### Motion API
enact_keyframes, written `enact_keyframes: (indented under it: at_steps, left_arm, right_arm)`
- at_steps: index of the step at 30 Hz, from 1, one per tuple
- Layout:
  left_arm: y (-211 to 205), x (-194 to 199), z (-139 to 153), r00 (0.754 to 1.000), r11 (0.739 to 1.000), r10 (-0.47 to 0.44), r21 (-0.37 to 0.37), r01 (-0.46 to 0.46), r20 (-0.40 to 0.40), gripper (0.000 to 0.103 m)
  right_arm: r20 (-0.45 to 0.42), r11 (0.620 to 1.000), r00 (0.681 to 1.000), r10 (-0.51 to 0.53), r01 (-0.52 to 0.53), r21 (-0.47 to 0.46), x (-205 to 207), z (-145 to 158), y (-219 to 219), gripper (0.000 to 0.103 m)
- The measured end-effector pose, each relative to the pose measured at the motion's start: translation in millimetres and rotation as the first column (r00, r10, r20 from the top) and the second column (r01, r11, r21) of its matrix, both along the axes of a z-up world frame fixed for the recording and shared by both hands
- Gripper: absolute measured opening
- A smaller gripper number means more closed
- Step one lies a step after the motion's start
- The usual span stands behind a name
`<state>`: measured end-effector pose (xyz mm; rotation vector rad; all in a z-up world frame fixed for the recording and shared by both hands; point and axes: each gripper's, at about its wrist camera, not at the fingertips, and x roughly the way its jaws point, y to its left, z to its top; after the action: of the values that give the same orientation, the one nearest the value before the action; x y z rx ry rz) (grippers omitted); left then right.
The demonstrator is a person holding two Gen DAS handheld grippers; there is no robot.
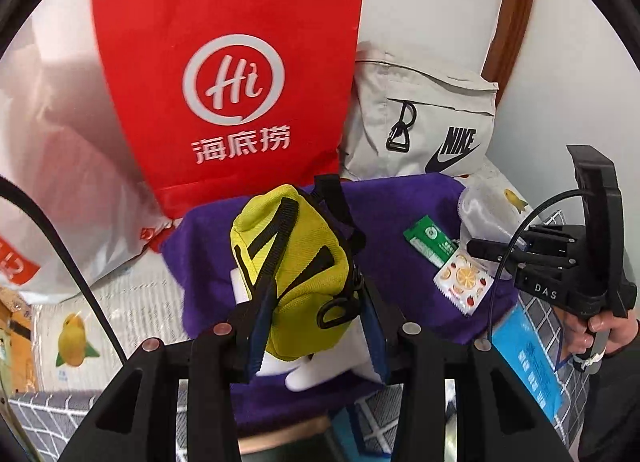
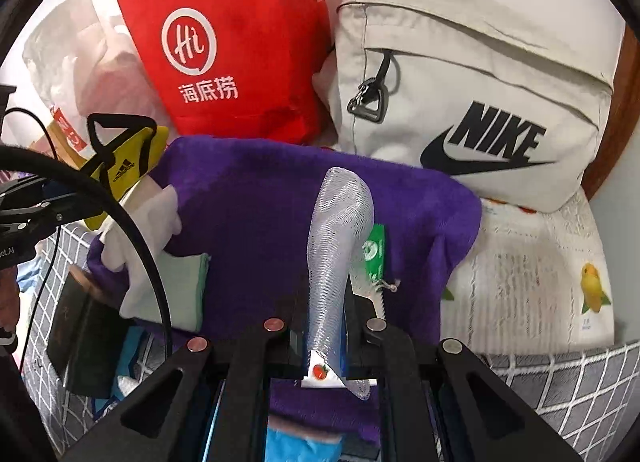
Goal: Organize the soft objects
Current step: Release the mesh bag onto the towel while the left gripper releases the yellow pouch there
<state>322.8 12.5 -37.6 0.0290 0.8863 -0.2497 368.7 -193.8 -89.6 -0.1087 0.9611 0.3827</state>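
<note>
Left gripper (image 1: 316, 326) jaws clamped on yellow pouch (image 1: 296, 262), frame centre, above purple towel (image 1: 400, 201). Right gripper (image 2: 320, 342) jaws closed on mesh bag (image 2: 340, 229), lower centre.

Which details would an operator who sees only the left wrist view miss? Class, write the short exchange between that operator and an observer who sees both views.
Operator: The right hand-held gripper is side-on to me. What is between its fingers?
Observer: A white mesh pouch, pinched low down and standing up between the closed fingers.
Operator: Does the yellow pouch have any marking on the side turned away from me?
Observer: Yes, a black Adidas logo shows on that side.
</note>
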Motion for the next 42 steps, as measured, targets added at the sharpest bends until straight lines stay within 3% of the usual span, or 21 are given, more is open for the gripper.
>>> enact_keyframes:
  at_steps: [10,17,22,30,33,36,39,42]
  left_arm:
    - [-14.8,46.0,-8.2,0.998,0.999,-0.022,-0.046,0.019,-0.066,0.040]
    - [-27.2,67.1,-16.4,0.993,0.999,-0.041,-0.029,0.038,-0.109,0.040]
    - [-44.2,72.0,-26.2,0.988,0.995,-0.069,0.067,0.079,-0.136,0.041]
    - [-44.3,80.4,-37.6,0.983,0.996,-0.067,0.044,0.076,-0.172,0.042]
    - [-43.8,80.7,-37.6,0.983,0.996,-0.067,0.050,0.077,-0.173,0.049]
    - [-38.6,81.6,-38.0,0.981,0.998,-0.056,0.017,0.061,-0.187,0.050]
    - [-34.8,80.5,-36.5,0.980,0.998,-0.056,-0.020,0.053,-0.192,0.054]
    - [-32.9,75.4,-31.2,0.981,0.999,-0.050,-0.019,0.047,-0.186,0.064]
  right_arm:
    - [-0.063,1.000,0.998,-0.026,0.026,0.001,30.5,-12.5,0.4,0.011]
    - [-0.105,1.000,0.994,-0.014,0.013,-0.016,42.2,-27.5,4.5,0.011]
    - [-0.122,1.000,0.993,0.006,-0.007,-0.002,45.5,-34.5,6.5,0.012]
    - [-0.147,0.999,0.989,0.029,-0.026,0.021,50.8,-44.8,10.2,0.016]
    - [-0.150,0.999,0.988,0.045,-0.042,0.026,49.1,-44.9,8.6,0.025]
    - [-0.148,0.998,0.987,0.056,-0.051,0.037,46.3,-40.2,11.0,0.047]
    - [-0.131,0.996,0.989,0.075,-0.068,0.056,41.3,-32.3,12.2,0.053]
    - [-0.108,0.994,0.990,0.089,-0.081,0.071,36.9,-21.2,12.9,0.067]
